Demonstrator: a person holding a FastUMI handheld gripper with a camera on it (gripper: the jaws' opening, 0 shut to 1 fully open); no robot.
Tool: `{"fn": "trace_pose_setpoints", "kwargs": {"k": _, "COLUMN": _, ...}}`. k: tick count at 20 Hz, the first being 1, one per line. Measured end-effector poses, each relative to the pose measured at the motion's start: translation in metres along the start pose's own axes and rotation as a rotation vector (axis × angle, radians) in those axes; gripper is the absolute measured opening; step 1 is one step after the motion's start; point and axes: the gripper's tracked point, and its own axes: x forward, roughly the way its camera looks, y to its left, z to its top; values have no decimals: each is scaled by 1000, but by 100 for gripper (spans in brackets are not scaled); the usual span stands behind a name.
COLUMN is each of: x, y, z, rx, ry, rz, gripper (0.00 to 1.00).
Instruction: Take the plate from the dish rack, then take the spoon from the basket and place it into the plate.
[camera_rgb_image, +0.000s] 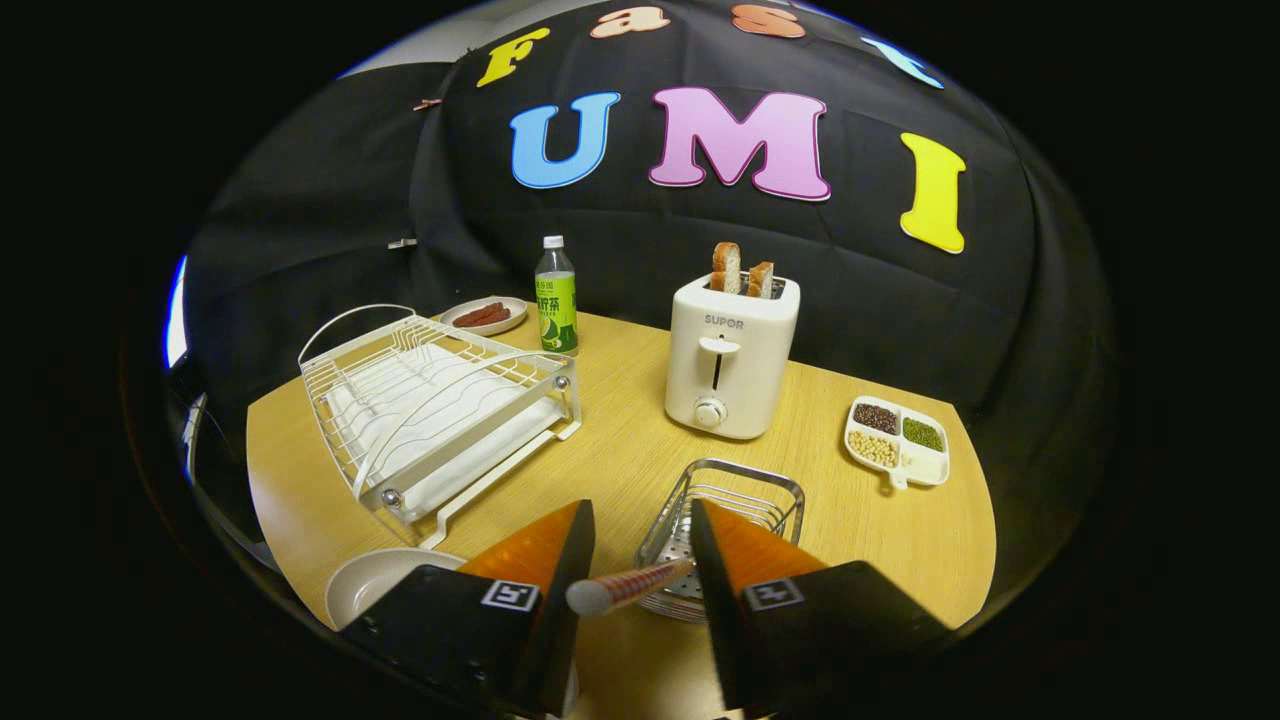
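Observation:
The spoon (630, 585), with a red-and-white striped handle and a white end, lies slantwise across the gap between my fingers. My gripper (640, 510) is shut on the spoon; the handle touches both inner faces, and its far end is hidden behind the right finger. Just beyond the fingers, partly covered by the right one, stands the wire basket (745, 480). The white plate (375, 580) lies flat on the table beside the left finger, in front of the white dish rack (430, 400), which holds no dishes.
A white toaster (730, 360) with two bread slices stands behind the basket. Further back are a green bottle (556, 300) and a small plate of sausages (484, 316). A divided dish of beans (897, 440) sits to the right on the wooden table (600, 460).

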Motion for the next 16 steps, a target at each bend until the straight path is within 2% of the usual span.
{"fn": "trace_pose_setpoints", "kwargs": {"k": 1, "x": 1, "y": -1, "z": 0, "rx": -13, "ry": -6, "rz": -6, "gripper": 47}}
{"fn": "trace_pose_setpoints", "kwargs": {"k": 2, "x": 1, "y": -1, "z": 1, "rx": -18, "ry": -9, "rz": -11, "gripper": 46}}
{"fn": "trace_pose_setpoints", "kwargs": {"k": 3, "x": 1, "y": -1, "z": -1, "rx": -16, "ry": -6, "rz": -9, "gripper": 40}}
{"fn": "trace_pose_setpoints", "kwargs": {"k": 8, "x": -1, "y": -12, "z": 2, "rx": -11, "ry": -1, "rz": -43, "gripper": 35}}
{"fn": "trace_pose_setpoints", "kwargs": {"k": 12, "x": -5, "y": -25, "z": 6, "rx": 0, "ry": -1, "rz": -89, "gripper": 23}}
{"fn": "trace_pose_setpoints", "kwargs": {"k": 16, "x": -7, "y": -31, "z": 5, "rx": 18, "ry": 25, "rz": -112, "gripper": 22}}
